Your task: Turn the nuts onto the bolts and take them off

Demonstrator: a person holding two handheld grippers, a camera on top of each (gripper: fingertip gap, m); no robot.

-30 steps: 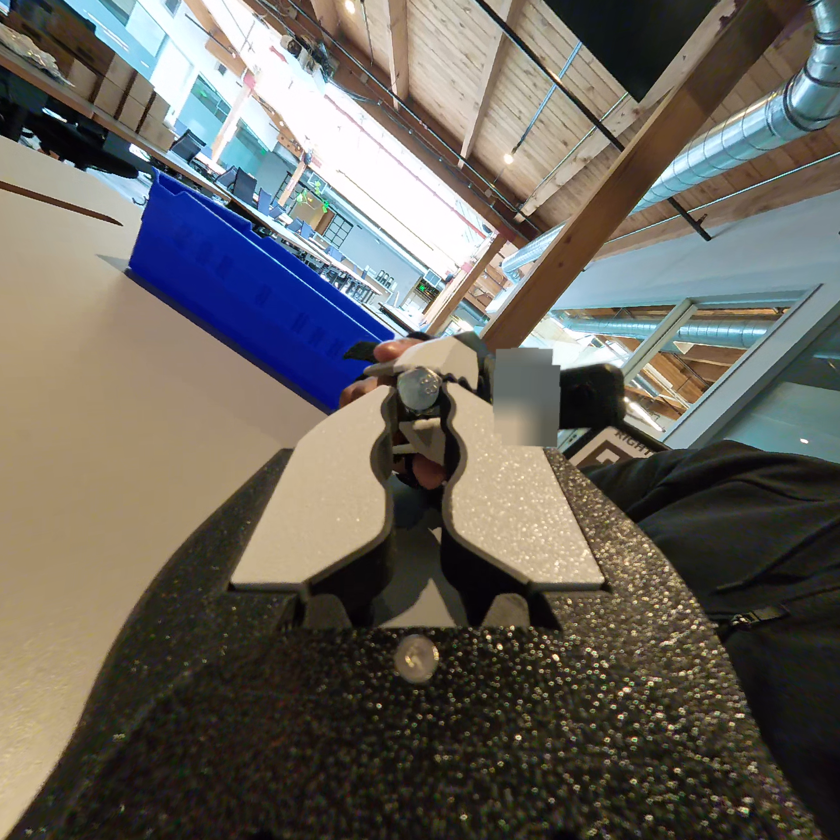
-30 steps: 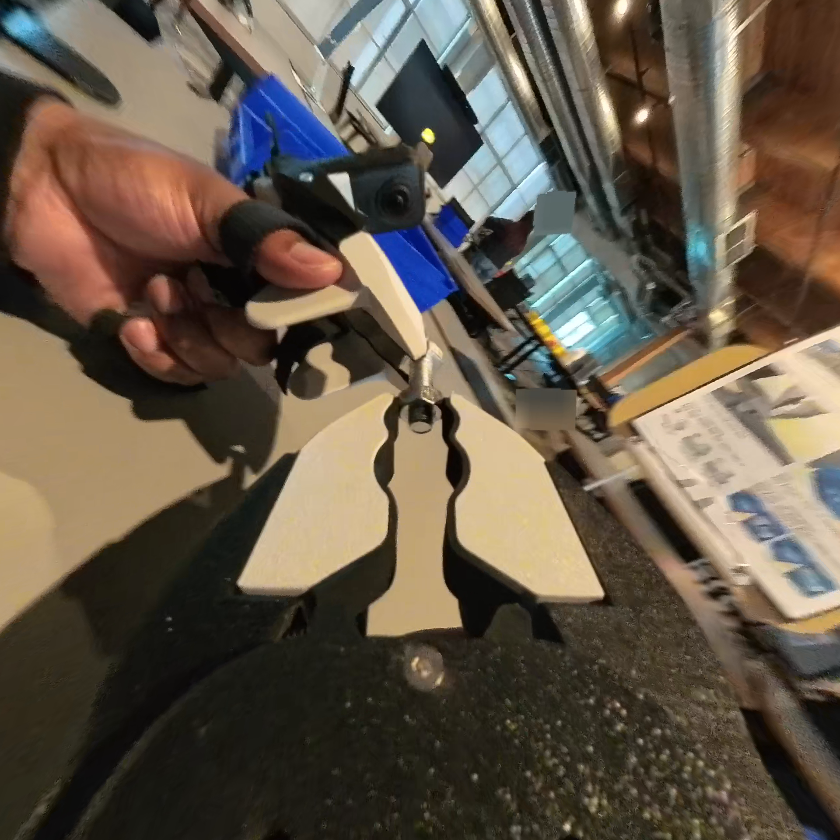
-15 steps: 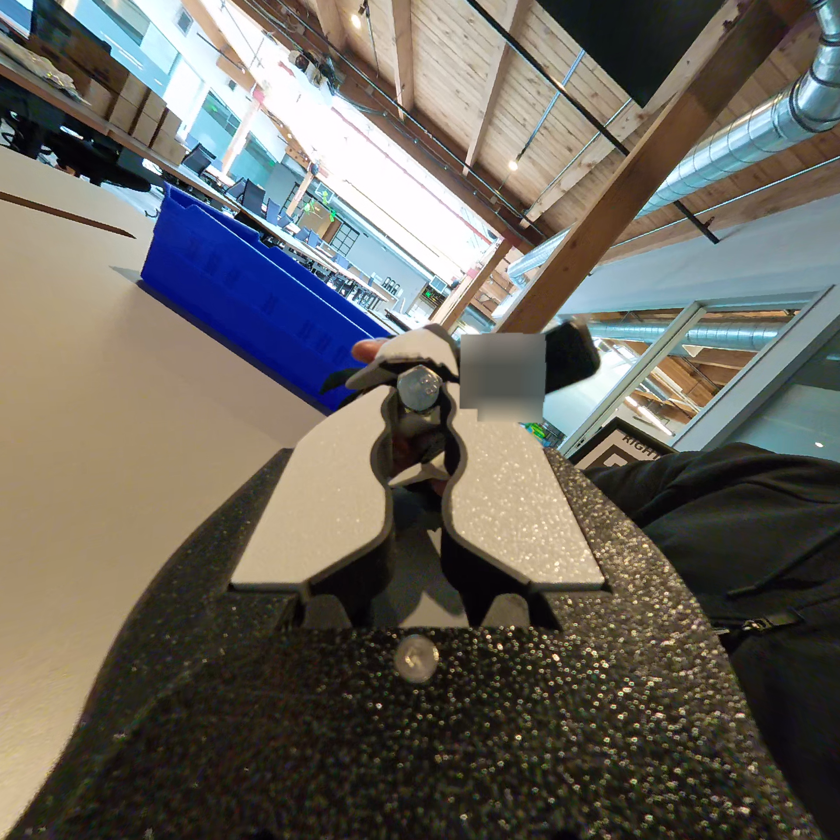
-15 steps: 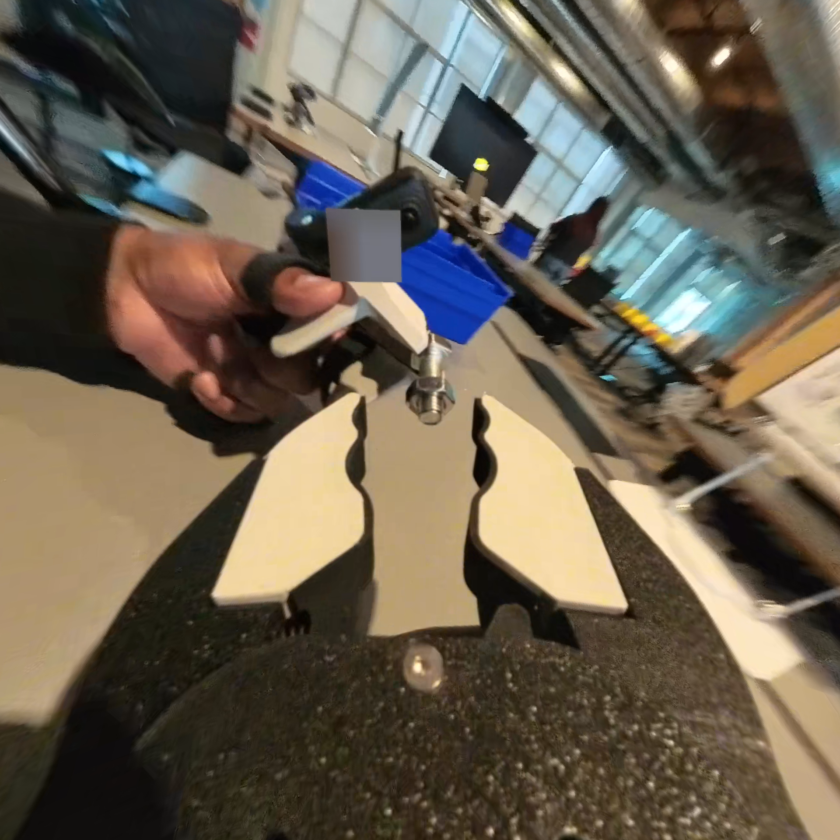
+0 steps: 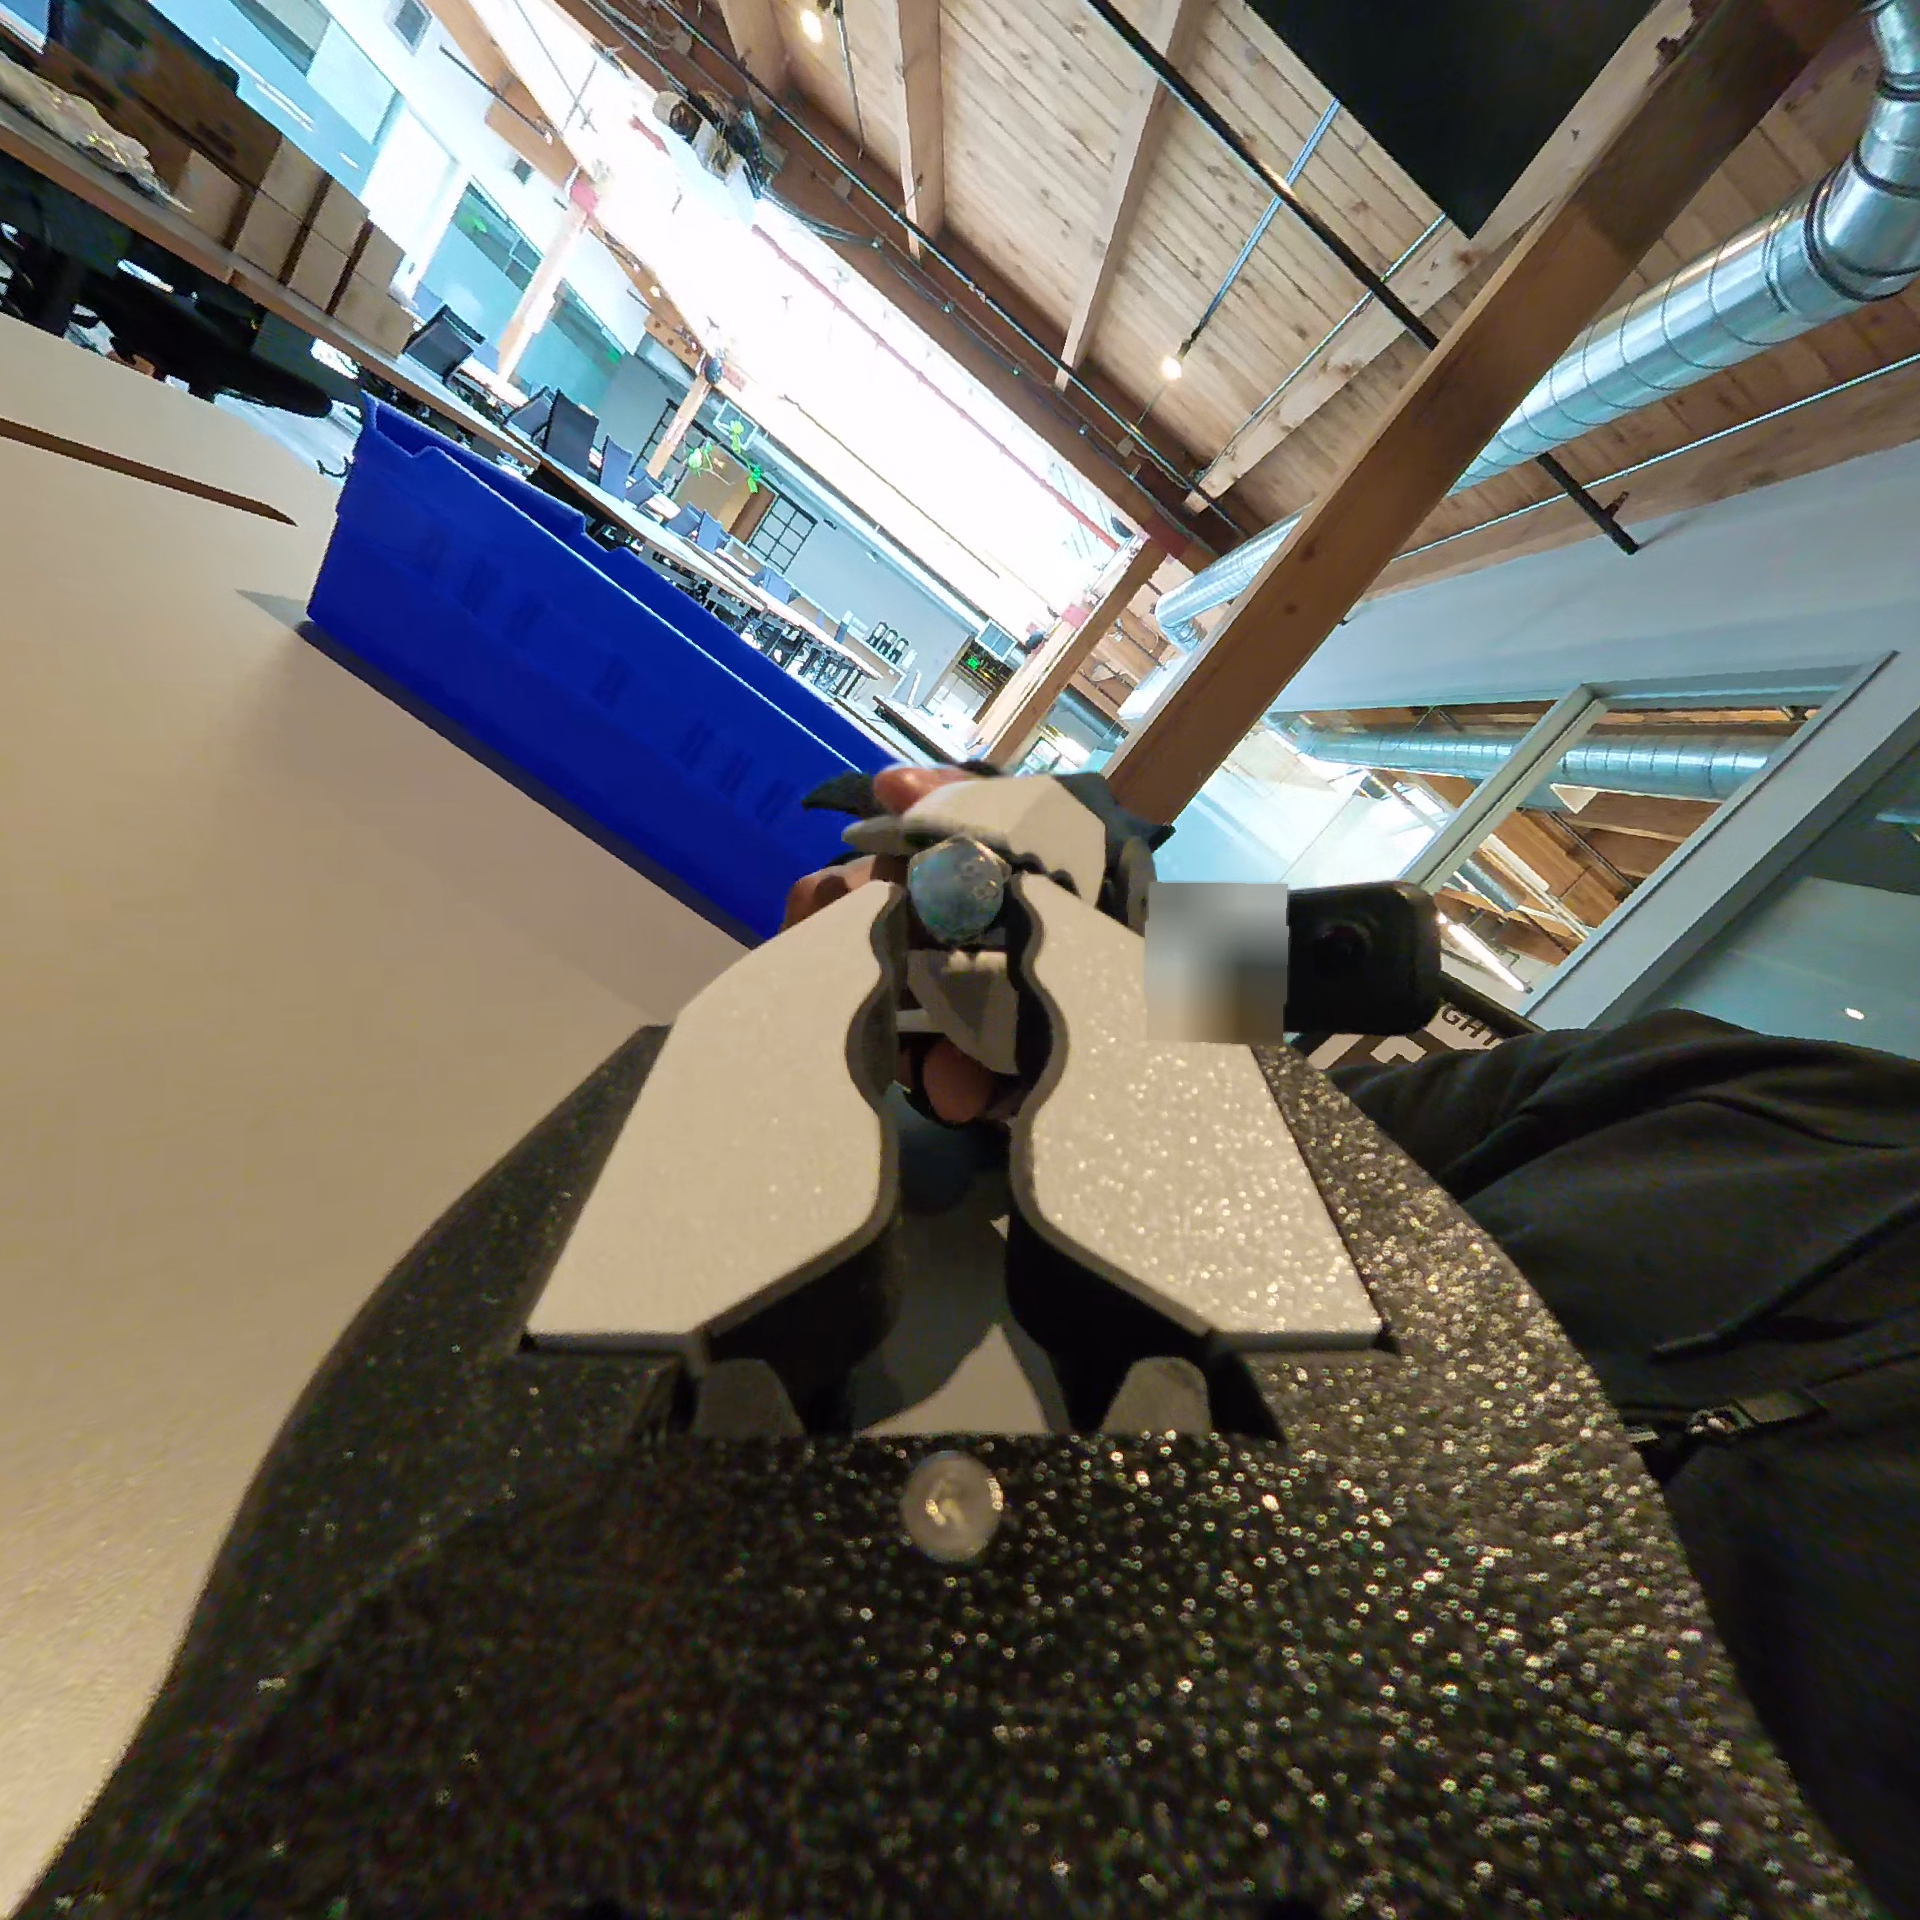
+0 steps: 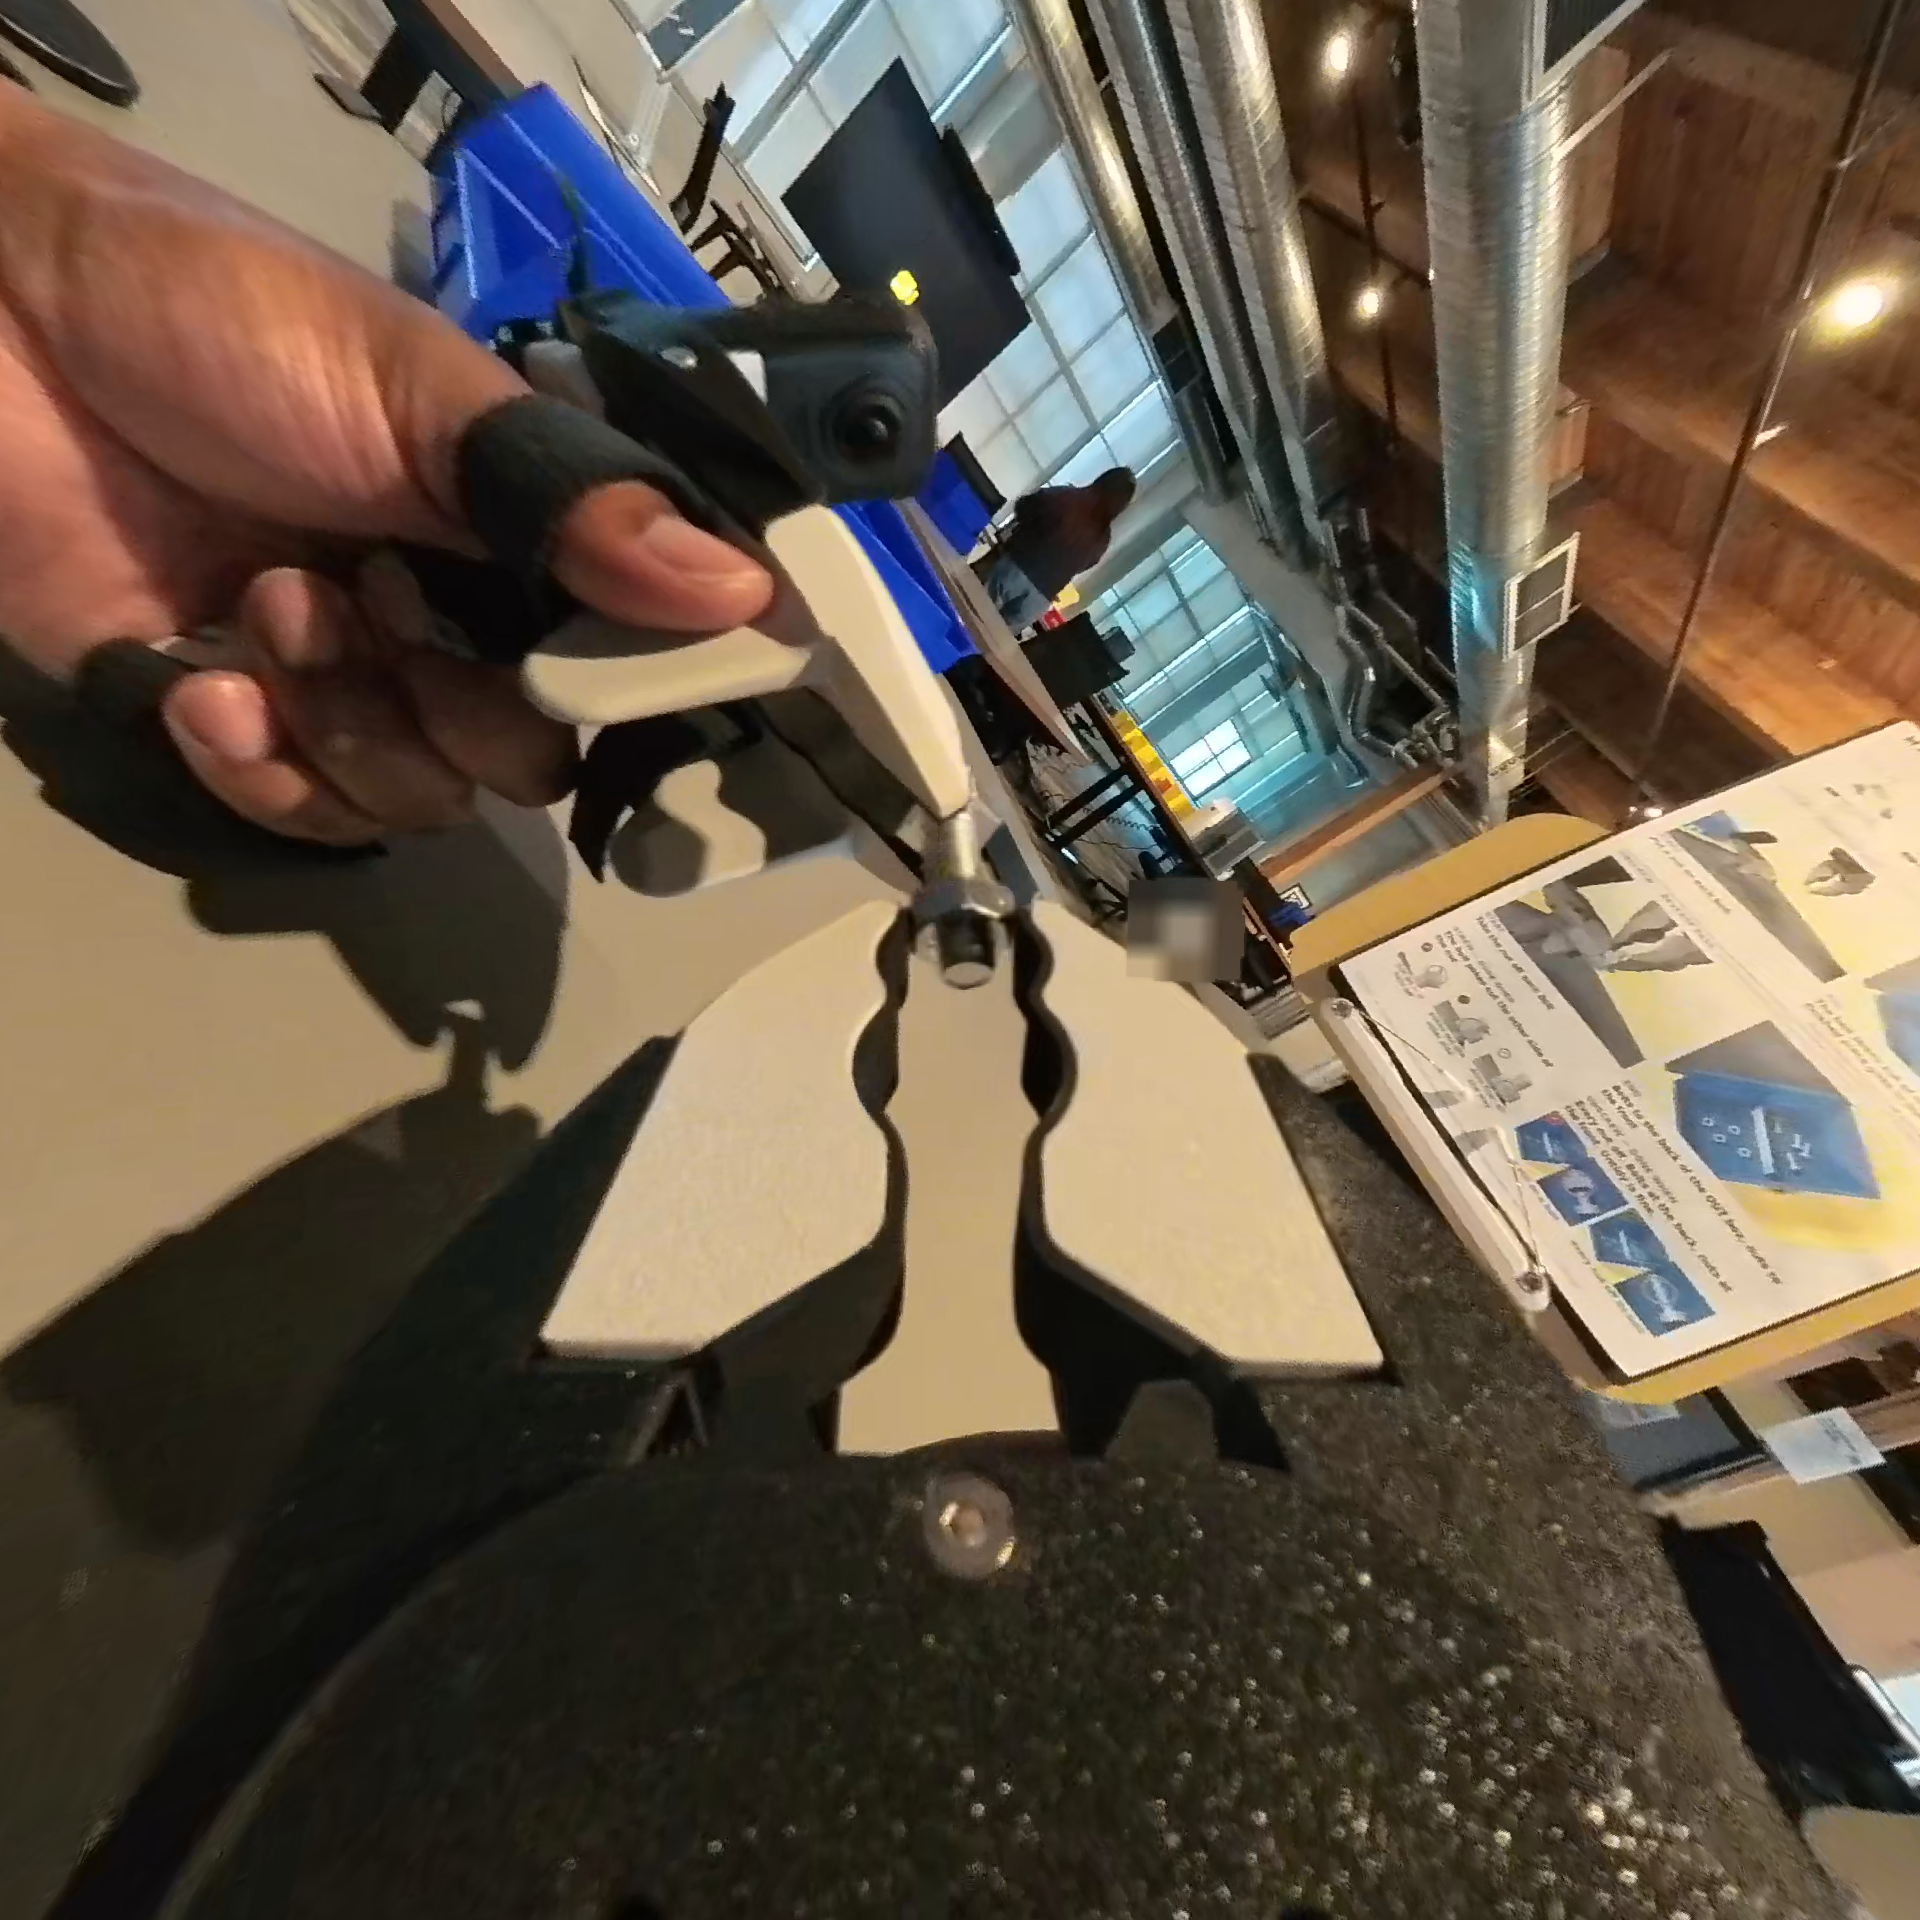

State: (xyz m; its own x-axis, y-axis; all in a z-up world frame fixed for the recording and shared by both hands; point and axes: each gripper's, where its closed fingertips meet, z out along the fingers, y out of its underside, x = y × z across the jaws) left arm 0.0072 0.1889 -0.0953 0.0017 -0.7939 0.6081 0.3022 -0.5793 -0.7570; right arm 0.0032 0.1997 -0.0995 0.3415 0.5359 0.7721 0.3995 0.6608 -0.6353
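Steel is at the centre of both views: a silver hex-head bolt is clamped by its head between the tips of the left gripper, and in the right wrist view its threaded shank runs from that gripper down to a silver hex nut threaded near its end. The right gripper has its pale grey fingers closed on that nut, the end of the bolt showing just between their tips. Half a second ago those fingers stood apart on either side of the nut without touching it; now they have come together on it, and the view has rolled (the scene tilts much as it did a second ago). The left gripper stays clamped on the bolt head as before. A person's bare hand with black finger straps holds the left gripper, left of the bolt. The blue plastic bin sits on the pale grey table beyond the bolt, and a printed instruction sheet on a tan board lies to the bolt's right.
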